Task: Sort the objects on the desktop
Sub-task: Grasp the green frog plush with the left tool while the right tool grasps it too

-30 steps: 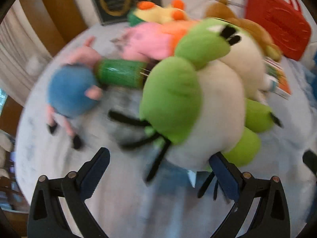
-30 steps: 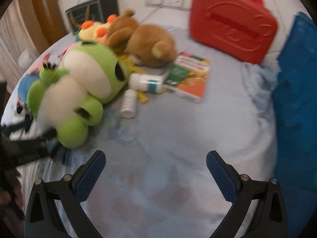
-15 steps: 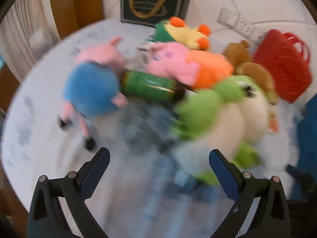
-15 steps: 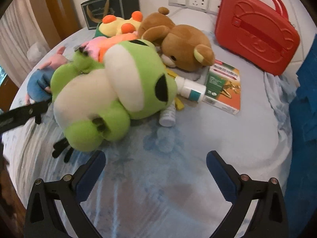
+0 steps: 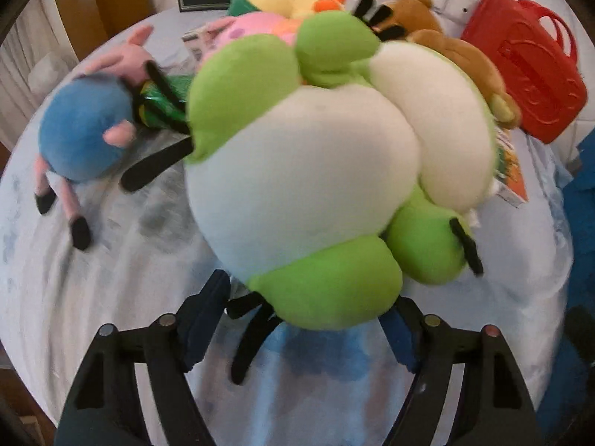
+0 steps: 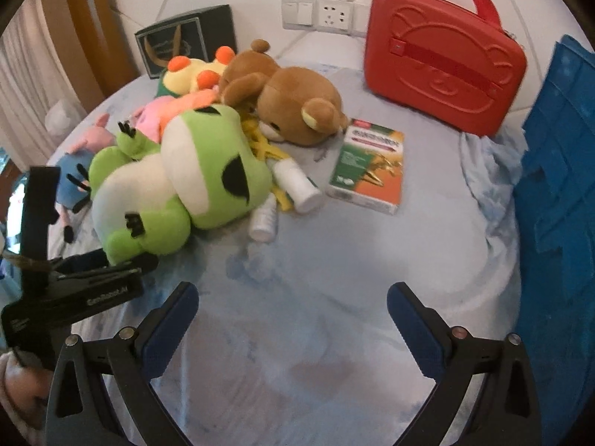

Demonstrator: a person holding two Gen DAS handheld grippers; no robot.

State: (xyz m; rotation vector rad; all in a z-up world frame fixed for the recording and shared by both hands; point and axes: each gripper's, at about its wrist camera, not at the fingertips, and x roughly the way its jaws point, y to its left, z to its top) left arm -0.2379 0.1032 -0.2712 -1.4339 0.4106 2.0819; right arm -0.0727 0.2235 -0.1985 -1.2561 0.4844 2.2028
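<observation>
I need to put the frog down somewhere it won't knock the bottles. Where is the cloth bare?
Bare cloth lies in front of the right gripper, bordered by the green frog plush, the white bottles, the box and the blue crate. Behind that it is crowded: the plush pile, bottles and red case.

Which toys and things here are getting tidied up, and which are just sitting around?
Being sorted:
- green and white plush frog, its foot between the left gripper pads
- brown plush bear
- blue-bodied pink plush pig
- white plastic bottles
- green and orange cardboard box

Just there:
- red plastic carry case
- white wall socket
- dark framed plaque
</observation>
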